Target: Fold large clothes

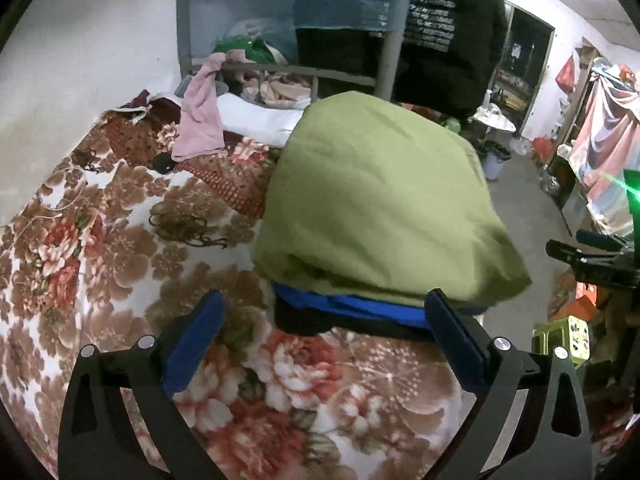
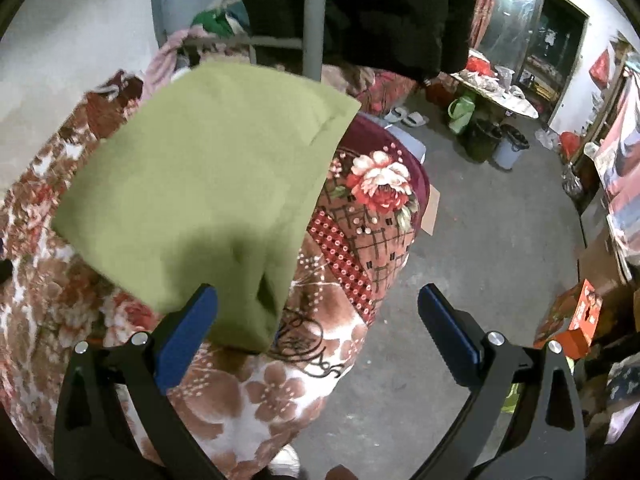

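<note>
The folded green garment (image 1: 372, 204) is laid on the bed (image 1: 120, 240), on a blue layer (image 1: 360, 306), just ahead of the left gripper (image 1: 326, 322), whose jaws are spread. The right gripper (image 2: 318, 316) is also held spread, empty, with the garment (image 2: 200, 184) ahead to its left.

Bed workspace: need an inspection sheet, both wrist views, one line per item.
Surface: floral blanket covers the bed; a dark red patterned blanket drapes over its edge.
Job's things: green garment lies folded on the bed, with a blue layer and a dark layer showing under its near edge.
Clutter: pink cloth hangs from the bed rail; a white pillow and a small black item lie behind.
Grippers: left gripper open, holding nothing; right gripper open, the garment's corner by its left finger.
Cables: thin white cord lies on the blanket.
Surroundings: black jacket hanging, bins on a concrete floor, orange box.
</note>
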The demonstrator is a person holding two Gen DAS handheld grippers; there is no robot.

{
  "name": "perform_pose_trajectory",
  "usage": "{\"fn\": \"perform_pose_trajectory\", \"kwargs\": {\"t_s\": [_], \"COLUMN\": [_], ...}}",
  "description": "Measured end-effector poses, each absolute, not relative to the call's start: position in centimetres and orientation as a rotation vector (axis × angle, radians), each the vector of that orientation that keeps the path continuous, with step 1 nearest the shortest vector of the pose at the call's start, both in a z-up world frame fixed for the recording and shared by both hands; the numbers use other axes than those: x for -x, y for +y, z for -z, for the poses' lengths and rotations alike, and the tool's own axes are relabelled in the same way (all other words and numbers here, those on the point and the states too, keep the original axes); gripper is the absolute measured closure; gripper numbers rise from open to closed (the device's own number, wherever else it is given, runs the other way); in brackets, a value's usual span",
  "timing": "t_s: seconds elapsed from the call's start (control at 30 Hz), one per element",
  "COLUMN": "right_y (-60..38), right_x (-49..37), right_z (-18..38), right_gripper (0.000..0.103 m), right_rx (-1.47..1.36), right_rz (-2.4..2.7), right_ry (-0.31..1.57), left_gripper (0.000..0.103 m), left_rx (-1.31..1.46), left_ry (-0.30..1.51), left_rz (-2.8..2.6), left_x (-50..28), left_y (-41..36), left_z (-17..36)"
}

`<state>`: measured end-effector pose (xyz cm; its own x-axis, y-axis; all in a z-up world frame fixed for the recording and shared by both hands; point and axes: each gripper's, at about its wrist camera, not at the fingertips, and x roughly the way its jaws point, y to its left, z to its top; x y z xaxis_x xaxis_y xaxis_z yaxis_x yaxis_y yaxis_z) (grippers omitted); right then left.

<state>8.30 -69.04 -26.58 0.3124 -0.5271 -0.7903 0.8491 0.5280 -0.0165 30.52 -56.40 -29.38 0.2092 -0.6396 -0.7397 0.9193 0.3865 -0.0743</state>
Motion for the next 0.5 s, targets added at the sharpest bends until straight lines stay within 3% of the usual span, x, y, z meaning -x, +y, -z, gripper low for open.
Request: {"fn": "perform_pose_trajectory", "kwargs": {"t_s": [0.17, 0.5], "right_y": [-63.6, -48.3], "right_x": [-5.9, -1.3], "right_z": [23.4, 11.7], "right_gripper": [0.005, 0.005], "right_rx": [-0.463, -0.357], "right_rz": [0.969, 0.925], "right_ry": [0.796, 0.707], "left_gripper": [0.005, 0.006], "left_rx": [-0.418, -0.432], "left_ry": [0.791, 0.737], "left_rz": [1.206, 1.262], "left_x": [-27.1, -20.6], "left_y": [-53.0, -41.5], "left_z": [27.5, 17.4]}}
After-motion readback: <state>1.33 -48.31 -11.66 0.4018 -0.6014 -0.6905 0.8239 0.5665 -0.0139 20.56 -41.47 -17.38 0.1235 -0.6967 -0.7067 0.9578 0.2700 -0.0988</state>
